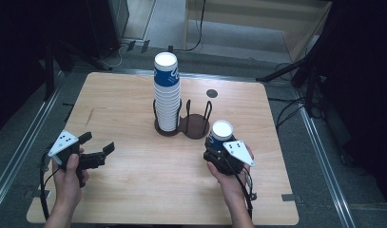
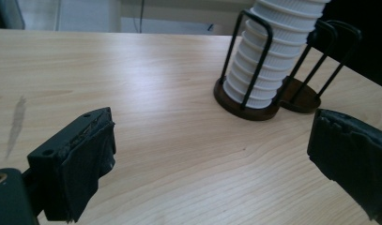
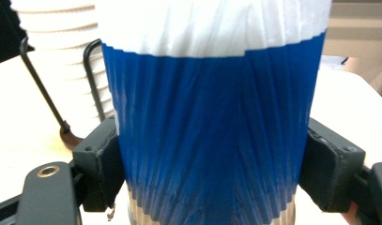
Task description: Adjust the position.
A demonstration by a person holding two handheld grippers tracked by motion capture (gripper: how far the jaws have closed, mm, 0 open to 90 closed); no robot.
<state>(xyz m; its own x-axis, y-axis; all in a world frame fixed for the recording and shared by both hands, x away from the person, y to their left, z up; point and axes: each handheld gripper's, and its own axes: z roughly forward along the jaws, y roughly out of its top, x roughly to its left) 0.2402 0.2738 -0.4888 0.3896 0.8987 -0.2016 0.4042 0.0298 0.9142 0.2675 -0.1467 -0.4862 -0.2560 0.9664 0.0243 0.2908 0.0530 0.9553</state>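
On the wooden table (image 1: 134, 104), a tall stack of paper cups (image 1: 166, 92) stands in the left ring of the dark cup holder (image 1: 193, 126), near the middle. Your right gripper (image 1: 223, 145) clamps one blue and white paper cup (image 1: 221, 132) upright, just near-right of the holder. Your left gripper (image 1: 97, 148) is at the near left, jaws spread apart and holding nothing.

A blue and white ribbed paper cup (image 3: 212, 117) stands upright, pressed on both sides between the black fingers (image 3: 102, 164); beyond them, a tall white cup stack (image 1: 166, 92) fills a dark wire holder (image 1: 184, 124).
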